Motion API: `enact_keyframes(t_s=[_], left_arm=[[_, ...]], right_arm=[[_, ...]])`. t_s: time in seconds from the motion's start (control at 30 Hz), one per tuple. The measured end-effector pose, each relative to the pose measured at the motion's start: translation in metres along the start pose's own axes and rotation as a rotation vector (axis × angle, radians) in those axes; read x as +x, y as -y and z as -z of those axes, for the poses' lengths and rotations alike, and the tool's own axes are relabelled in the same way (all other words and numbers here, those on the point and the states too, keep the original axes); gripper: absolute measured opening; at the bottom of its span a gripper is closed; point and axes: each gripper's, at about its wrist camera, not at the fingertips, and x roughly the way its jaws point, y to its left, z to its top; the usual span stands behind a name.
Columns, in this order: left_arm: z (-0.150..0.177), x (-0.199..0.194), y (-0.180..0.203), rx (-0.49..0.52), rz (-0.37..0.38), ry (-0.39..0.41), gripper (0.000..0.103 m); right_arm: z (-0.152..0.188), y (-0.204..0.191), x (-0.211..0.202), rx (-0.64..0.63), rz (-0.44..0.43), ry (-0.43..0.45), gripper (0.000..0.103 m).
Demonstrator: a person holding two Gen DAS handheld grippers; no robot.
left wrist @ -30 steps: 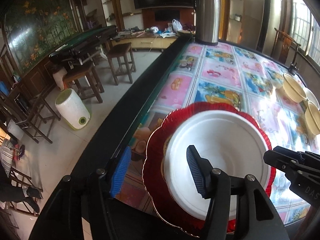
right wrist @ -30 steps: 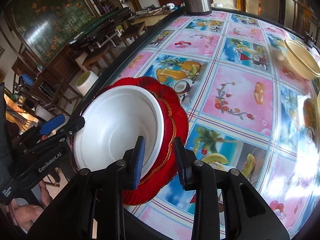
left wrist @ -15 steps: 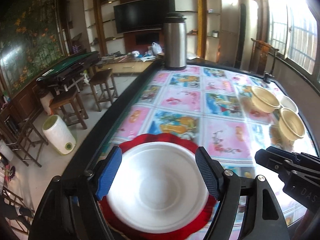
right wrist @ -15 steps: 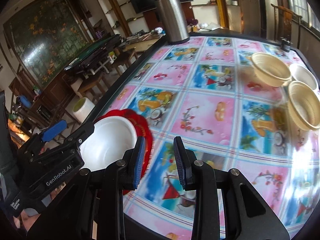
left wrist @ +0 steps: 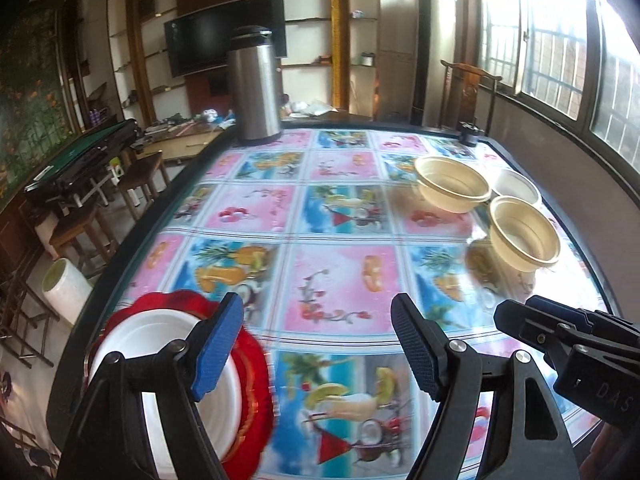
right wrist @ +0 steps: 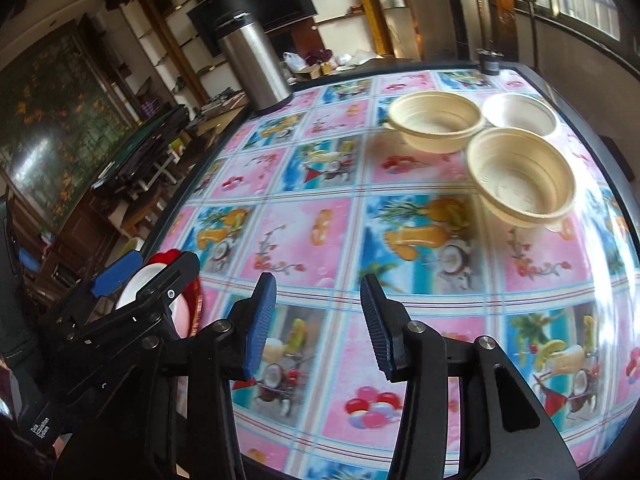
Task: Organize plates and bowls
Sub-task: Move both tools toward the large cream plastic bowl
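A white plate [left wrist: 160, 326] lies on a red scalloped plate [left wrist: 256, 384] at the table's near left edge, partly behind my left finger. My left gripper [left wrist: 316, 344] hovers open just right of the stack, with only tablecloth between its fingers. My right gripper [right wrist: 320, 320] is further right over the table; its jaws are opening and nothing is between them. Far right stand two cream bowls [right wrist: 436, 124] [right wrist: 524, 176] and a white bowl [right wrist: 520, 112], close together. The left wrist view shows the same bowls [left wrist: 452, 184] [left wrist: 524, 236] [left wrist: 516, 188].
A tall steel thermos [left wrist: 256, 92] stands at the table's far left corner. A small dark object [left wrist: 468, 134] sits at the far edge, with a wooden chair [left wrist: 472, 88] behind it. Stools [left wrist: 144, 176] and a white bin [left wrist: 64, 284] stand on the floor left of the table [left wrist: 336, 288].
Both grippers let go of the plate stack, drew back and swung right toward the table's middle. Both pairs of jaws have widened. The stack stays at the near left edge.
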Motion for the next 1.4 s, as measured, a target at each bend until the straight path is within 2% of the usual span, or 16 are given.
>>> enact_keyframes(t_s=[0.17,0.43,0.8,0.93,1.4], left_arm=[[-0.006,0.014,0.031,0.021,0.042,-0.011,0.076],[-0.019,0.046,0.075,0.025,0.107,-0.076,0.076],[-0.037,0.072,0.121,0.054,0.131,-0.113,0.076],[-0.050,0.083,0.135,0.057,0.146,-0.132,0.076],[-0.071,0.139,0.185,0.105,0.156,-0.236,0.076]], right_arm=[[-0.005,0.040,-0.007,0.074,0.040,0.017,0.044],[-0.013,0.109,-0.018,0.201,0.111,0.035,0.044],[-0.027,0.166,-0.015,0.284,0.180,0.032,0.044],[-0.040,0.183,-0.011,0.301,0.230,0.037,0.044],[-0.077,0.232,0.027,0.355,0.193,-0.012,0.044]])
